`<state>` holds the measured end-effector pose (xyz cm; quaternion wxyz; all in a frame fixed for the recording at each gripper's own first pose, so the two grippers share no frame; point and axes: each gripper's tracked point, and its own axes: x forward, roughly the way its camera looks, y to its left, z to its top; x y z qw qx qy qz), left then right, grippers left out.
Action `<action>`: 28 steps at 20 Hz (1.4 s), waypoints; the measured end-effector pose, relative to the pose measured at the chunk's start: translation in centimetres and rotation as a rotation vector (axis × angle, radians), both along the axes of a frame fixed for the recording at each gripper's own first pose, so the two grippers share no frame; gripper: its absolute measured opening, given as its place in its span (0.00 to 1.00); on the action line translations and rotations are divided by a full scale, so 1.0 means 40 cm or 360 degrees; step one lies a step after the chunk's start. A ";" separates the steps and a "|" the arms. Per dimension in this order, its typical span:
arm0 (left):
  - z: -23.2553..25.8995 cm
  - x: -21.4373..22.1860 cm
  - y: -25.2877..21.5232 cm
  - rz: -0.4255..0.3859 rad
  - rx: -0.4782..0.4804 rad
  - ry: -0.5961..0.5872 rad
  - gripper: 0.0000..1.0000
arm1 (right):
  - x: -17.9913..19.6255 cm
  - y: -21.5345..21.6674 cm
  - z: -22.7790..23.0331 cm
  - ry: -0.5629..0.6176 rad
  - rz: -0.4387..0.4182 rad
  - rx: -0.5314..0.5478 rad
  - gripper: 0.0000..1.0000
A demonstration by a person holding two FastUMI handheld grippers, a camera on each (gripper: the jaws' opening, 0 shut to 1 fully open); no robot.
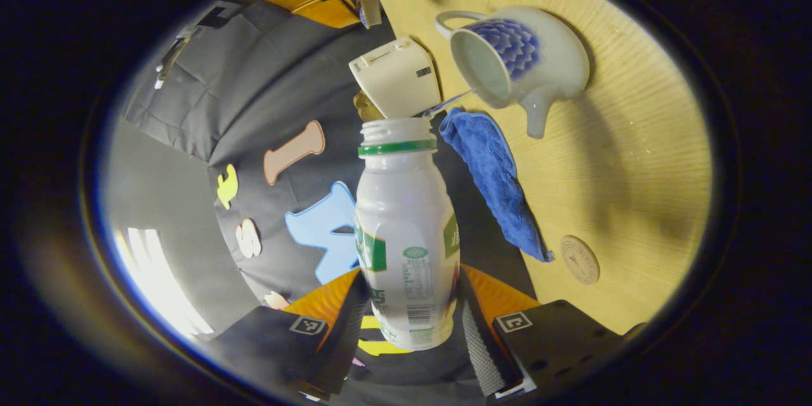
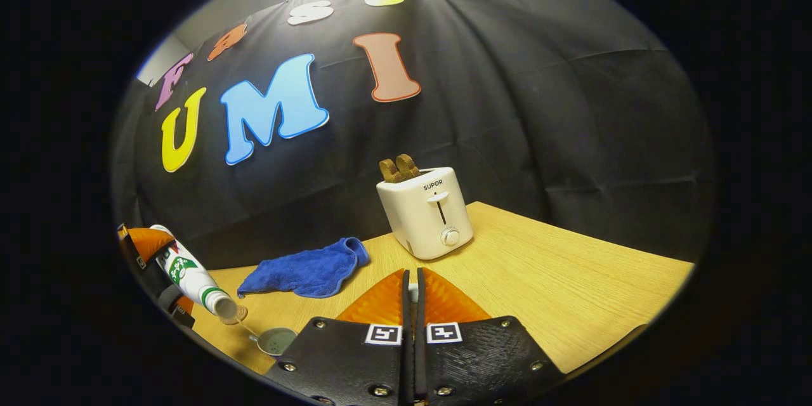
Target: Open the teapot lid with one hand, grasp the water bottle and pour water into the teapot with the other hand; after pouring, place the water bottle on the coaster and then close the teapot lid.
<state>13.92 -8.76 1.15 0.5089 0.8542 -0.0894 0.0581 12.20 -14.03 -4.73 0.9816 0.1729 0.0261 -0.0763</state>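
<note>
Left claw [image 1: 406, 323] pinches light, slick plastic water bottle [image 1: 406, 235] low; tilted over fragile ceramic teapot [image 1: 520, 63]. Right claw [image 2: 412, 304] pressed together, contents unclear.

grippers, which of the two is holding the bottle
The left gripper: its fingers clamp the tilted bottle, pouring into the teapot. The right gripper has its fingers together, a small pale thing between them.

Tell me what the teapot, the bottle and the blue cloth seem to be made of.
Teapot: probably glazed ceramic, glossy white with a painted blue pattern.
Bottle: likely plastic, smooth white with a moulded threaded neck and a printed label.
Cloth: soft fabric, perhaps microfibre, with a fuzzy, crumpled surface.
</note>
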 end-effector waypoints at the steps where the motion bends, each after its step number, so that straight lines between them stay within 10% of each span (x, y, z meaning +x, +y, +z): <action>1: -0.005 -0.004 -0.008 -0.0007 0.0018 -0.0002 0.81 | 0.000 0.000 0.000 0.0000 0.0000 0.0000 0.00; 23: 0.006 -0.018 -0.054 -0.0088 0.0232 -0.0033 0.87 | -0.003 -0.003 0.004 -0.0004 0.0007 0.0022 0.00; 28: 0.001 -0.015 -0.051 -0.0091 0.0082 0.0049 0.81 | 0.000 0.005 0.000 0.0004 0.0020 0.0033 0.00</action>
